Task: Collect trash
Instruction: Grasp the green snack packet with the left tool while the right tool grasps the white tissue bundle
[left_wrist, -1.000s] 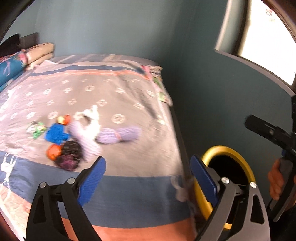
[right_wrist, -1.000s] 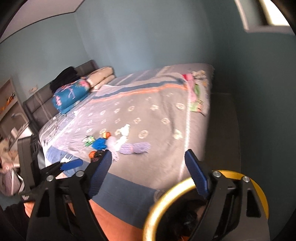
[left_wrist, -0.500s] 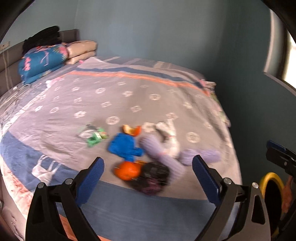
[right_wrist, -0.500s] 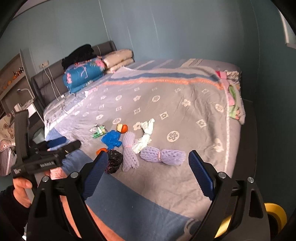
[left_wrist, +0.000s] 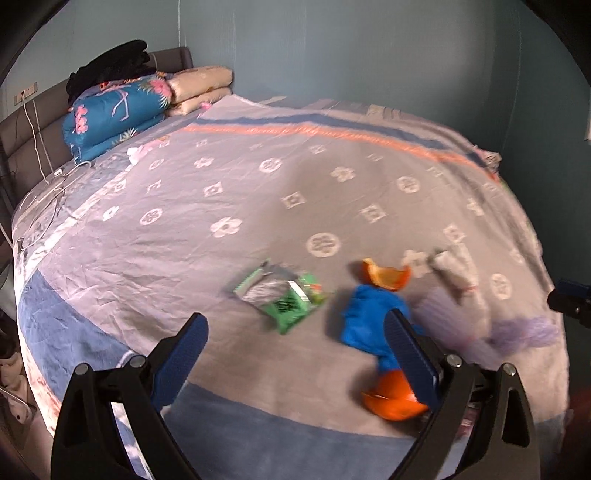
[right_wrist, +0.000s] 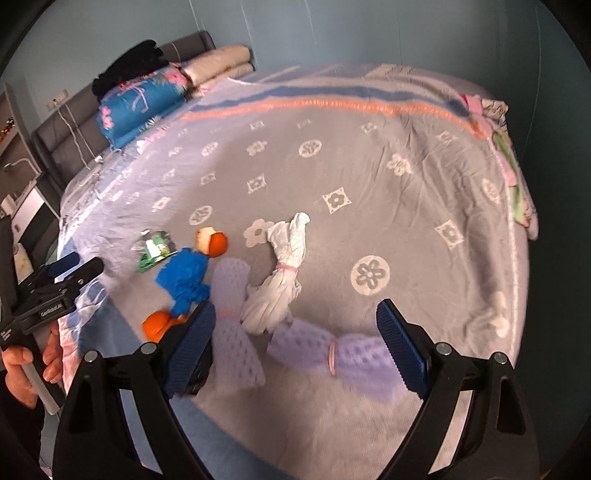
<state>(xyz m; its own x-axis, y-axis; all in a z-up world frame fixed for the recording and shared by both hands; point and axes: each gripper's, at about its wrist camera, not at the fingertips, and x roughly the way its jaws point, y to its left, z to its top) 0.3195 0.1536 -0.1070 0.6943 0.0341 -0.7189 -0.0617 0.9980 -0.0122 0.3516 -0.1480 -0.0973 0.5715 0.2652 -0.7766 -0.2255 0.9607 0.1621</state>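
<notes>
Trash lies near the front edge of the bed. In the left wrist view a green snack wrapper (left_wrist: 280, 295), a crumpled blue piece (left_wrist: 369, 325) and orange peels (left_wrist: 388, 277) sit ahead of my open left gripper (left_wrist: 295, 343), which holds nothing. In the right wrist view my right gripper (right_wrist: 295, 332) is open above two purple foam nets (right_wrist: 332, 350) and a white tied bundle (right_wrist: 280, 280). The blue piece (right_wrist: 184, 273), an orange peel (right_wrist: 212, 242) and the wrapper (right_wrist: 153, 247) lie to their left. The left gripper's fingers (right_wrist: 74, 266) show at the left edge.
The grey patterned bedspread (left_wrist: 258, 184) covers the bed. A folded blue floral quilt (left_wrist: 114, 110), pillows (left_wrist: 199, 88) and dark clothes are stacked at the headboard. White cables (left_wrist: 48, 184) trail on the left. Coloured cloths (right_wrist: 513, 184) hang off the far right side.
Both grippers have swung left from the yellow-rimmed bin and down toward the trash on the bed. The bin has left both views. The trash now looks much nearer.
</notes>
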